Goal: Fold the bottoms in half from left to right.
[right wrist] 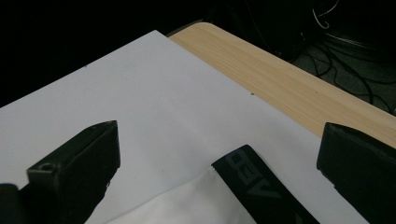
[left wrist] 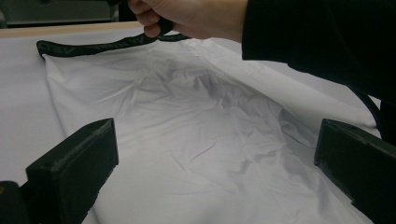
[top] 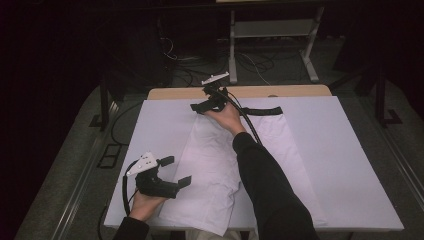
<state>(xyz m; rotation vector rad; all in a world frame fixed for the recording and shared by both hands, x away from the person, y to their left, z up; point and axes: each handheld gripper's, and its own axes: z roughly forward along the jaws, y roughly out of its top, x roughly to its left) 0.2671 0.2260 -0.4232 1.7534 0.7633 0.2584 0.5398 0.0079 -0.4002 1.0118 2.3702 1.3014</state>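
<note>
A white garment [top: 215,165] with a black waistband [top: 262,111] lies flat on the white-covered table [top: 350,165], waistband at the far side. My right gripper [top: 207,101] is stretched out to the waistband's left end and stands open. In the right gripper view the waistband end [right wrist: 252,186] and a white cloth corner [right wrist: 187,205] lie between the open right gripper [right wrist: 219,142] jaws, untouched. My left gripper [top: 176,171] hovers open at the garment's near left edge. The left gripper [left wrist: 219,137] looks across the wrinkled cloth [left wrist: 187,116] toward the waistband [left wrist: 93,46] and the other hand [left wrist: 187,16].
A bare wooden strip of the table [top: 300,91] runs along the far edge, also the wooden strip [right wrist: 289,88] in the right gripper view. Behind it stand a metal frame [top: 272,30] and loose cables [top: 255,62] on the floor. The right sleeve [top: 270,185] crosses the garment.
</note>
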